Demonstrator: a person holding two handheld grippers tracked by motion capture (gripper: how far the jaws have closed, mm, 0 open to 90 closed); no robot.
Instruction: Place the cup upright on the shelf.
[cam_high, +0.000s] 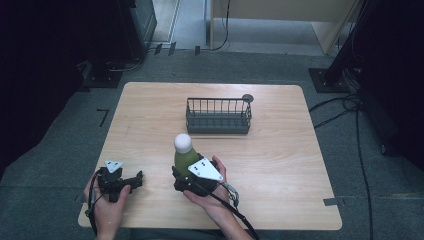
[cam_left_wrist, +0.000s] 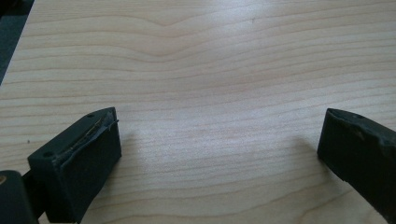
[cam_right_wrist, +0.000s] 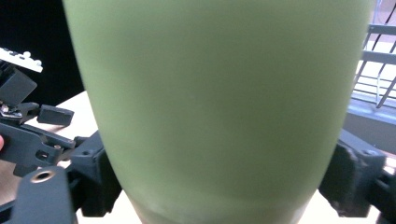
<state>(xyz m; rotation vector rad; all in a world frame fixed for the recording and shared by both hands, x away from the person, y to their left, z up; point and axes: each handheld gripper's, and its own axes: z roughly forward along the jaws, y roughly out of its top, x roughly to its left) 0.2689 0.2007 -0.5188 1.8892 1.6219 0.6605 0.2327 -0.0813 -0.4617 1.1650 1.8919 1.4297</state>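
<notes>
A: What has the right hand-held gripper (cam_high: 186, 176) got?
B: A green bottle (cam_high: 184, 159) with a round white cap, upright, clamped between its jaws near the counter's (cam_high: 280, 165) front edge.
A: And the left hand-held gripper (cam_high: 131, 181)?
B: Jaws spread wide over bare wood at the near left, gripping nothing.
A: Anything farther off?
B: A dark wire basket (cam_high: 218, 116) stands beyond the bottle, toward the far side.

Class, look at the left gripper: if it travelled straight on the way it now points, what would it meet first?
Most likely the bare wooden table: the left gripper is open and angled down at it. In the high view it points toward the right gripper, so depth leaves doubt.
</notes>
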